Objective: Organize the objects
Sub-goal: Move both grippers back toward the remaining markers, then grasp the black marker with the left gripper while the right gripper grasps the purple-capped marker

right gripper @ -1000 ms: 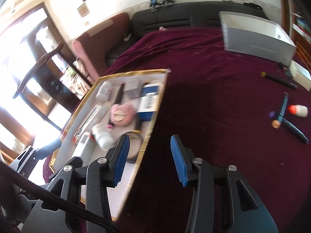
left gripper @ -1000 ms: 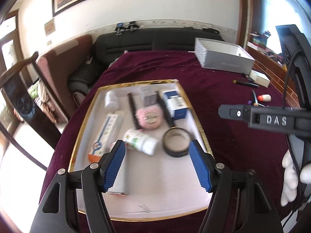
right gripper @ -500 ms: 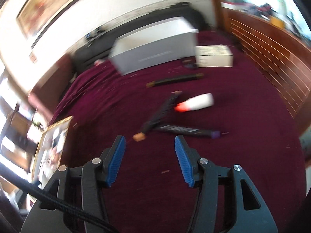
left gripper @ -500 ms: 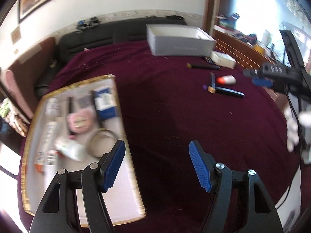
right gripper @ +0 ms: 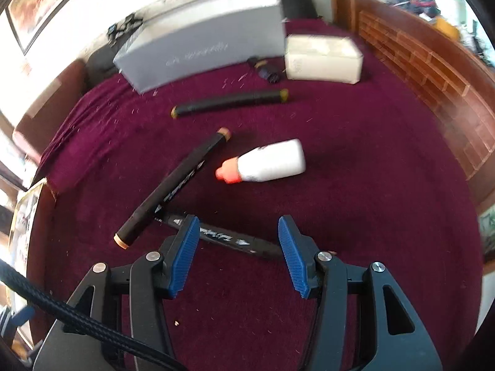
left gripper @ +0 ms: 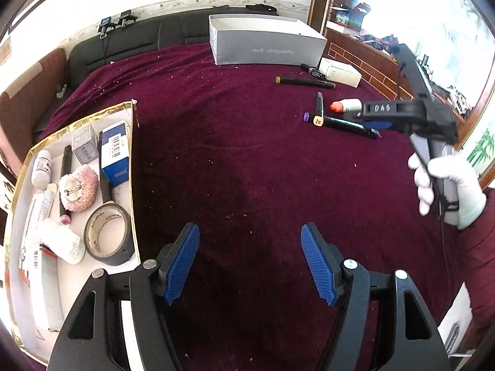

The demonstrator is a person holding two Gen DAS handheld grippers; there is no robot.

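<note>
While you hover, surface: maroon cloth [left gripper: 247, 154] beneath both grippers.
Left gripper [left gripper: 250, 262]: parted, empty.
Right gripper [right gripper: 236, 252]: parted, empty, black marker [right gripper: 222, 236] just ahead.
Room: sofa [left gripper: 139, 40] beyond.

Home living room — sofa [left gripper: 173, 35], framed painting [right gripper: 46, 3].

velvety maroon cloth [right gripper: 355, 185], matt black markers [right gripper: 173, 185], smooth plastic bottle [right gripper: 272, 160].
</note>
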